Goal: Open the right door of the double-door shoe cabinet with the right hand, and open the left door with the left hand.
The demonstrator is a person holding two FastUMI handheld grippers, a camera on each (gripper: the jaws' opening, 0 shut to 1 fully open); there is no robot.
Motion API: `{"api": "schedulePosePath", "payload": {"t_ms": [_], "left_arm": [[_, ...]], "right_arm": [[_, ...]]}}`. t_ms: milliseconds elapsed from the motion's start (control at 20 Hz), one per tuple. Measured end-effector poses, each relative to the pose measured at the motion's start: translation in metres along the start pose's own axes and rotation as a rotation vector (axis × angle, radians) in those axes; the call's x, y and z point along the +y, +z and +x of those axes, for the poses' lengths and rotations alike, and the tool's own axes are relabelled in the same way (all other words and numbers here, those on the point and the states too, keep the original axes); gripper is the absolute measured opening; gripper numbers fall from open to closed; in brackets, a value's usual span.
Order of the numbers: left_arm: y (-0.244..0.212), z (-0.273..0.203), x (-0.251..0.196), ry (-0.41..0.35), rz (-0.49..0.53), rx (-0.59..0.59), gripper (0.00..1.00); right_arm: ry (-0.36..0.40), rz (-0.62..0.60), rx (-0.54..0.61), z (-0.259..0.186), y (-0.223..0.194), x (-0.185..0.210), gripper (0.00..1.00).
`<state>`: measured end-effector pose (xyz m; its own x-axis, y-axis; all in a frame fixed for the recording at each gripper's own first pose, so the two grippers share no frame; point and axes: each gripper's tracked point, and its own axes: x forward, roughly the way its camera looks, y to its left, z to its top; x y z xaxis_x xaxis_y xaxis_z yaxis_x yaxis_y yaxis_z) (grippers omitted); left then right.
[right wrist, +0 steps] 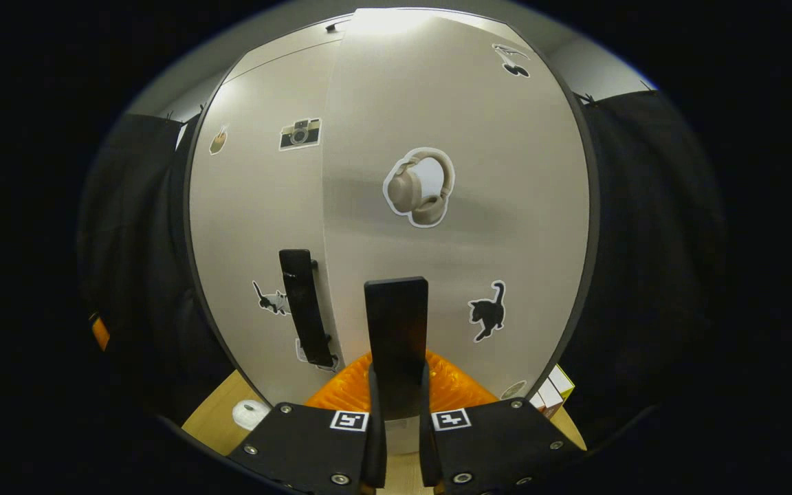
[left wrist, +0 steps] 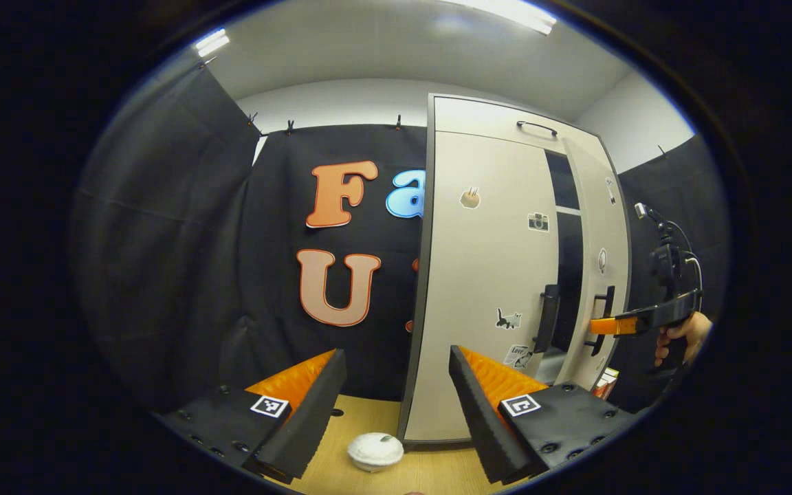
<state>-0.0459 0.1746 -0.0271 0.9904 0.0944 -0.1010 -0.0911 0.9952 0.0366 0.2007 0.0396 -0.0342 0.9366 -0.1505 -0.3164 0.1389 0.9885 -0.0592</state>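
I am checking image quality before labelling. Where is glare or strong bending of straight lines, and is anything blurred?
Left gripper view: the ceiling lamps blow out to white, and the shoe cabinet edges bow from the fisheye; all looks sharp. Right gripper view: glare sits at the top of the right door, which bulges like a dome; its handle, clamped in the right gripper, is close and dark.

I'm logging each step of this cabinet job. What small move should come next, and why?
Probably keep swinging the right door wider: the right gripper is shut on the right handle and the door is only ajar. The left gripper is open, short of the left handle.
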Motion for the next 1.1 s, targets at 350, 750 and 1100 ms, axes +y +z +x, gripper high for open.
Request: {"api": "schedulePosePath", "payload": {"t_ms": [350, 750, 1100], "left_arm": [[0.011, -0.008, -0.025, -0.009, -0.005, -0.022, 0.96], [0.018, -0.011, -0.063, -0.022, -0.001, -0.032, 0.97], [0.012, -0.001, -0.11, -0.073, -0.003, -0.023, 0.96]], "right_arm": [[0.045, 0.003, -0.013, -0.035, -0.007, -0.019, 0.19], [0.071, 0.009, -0.032, -0.073, -0.014, -0.052, 0.19], [0.006, 0.016, -0.039, -0.114, -0.02, -0.124, 0.18]]}}
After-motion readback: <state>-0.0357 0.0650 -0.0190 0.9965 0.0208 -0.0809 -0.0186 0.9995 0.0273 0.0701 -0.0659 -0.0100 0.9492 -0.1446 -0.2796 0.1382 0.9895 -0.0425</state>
